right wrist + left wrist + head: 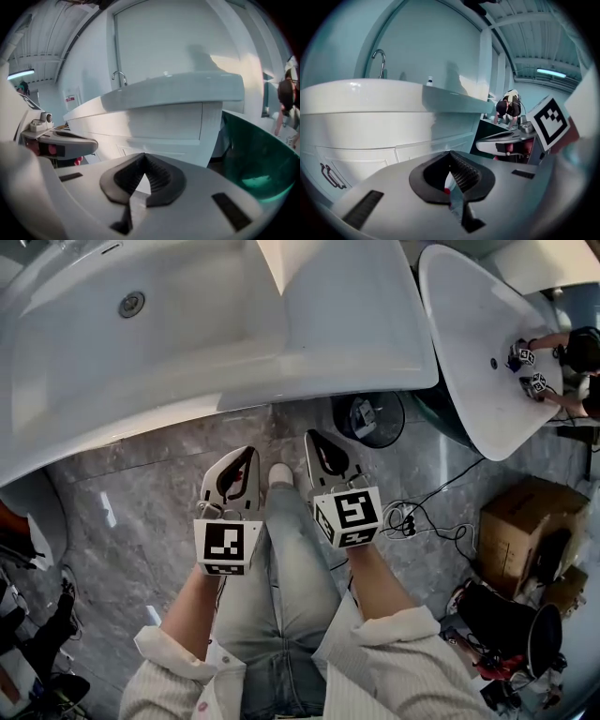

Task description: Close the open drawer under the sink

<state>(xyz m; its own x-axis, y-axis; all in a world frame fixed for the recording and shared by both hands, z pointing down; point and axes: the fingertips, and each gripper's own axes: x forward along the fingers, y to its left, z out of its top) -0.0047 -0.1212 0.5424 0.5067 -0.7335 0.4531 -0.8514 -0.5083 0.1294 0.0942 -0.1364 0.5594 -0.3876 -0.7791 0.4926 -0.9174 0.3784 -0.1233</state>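
Drawer front (431,146) is sitting below the sink (187,334) rim, ahead of you. You are holding left tongs (249,454) and right tongs (314,437) pressed together, empty, not touching it. Pushing off-centre is risking jamming it askew.

The sink (187,324) fills the upper left of the head view and overhangs the floor (122,512). A second basin (473,352) stands to its right, with a round bin (367,418) on the floor between them. The left gripper (246,457) and right gripper (317,442) sit side by side before the sink's front edge. A cardboard box (520,521) lies far right, and cables (427,517) lie between it and the right gripper.
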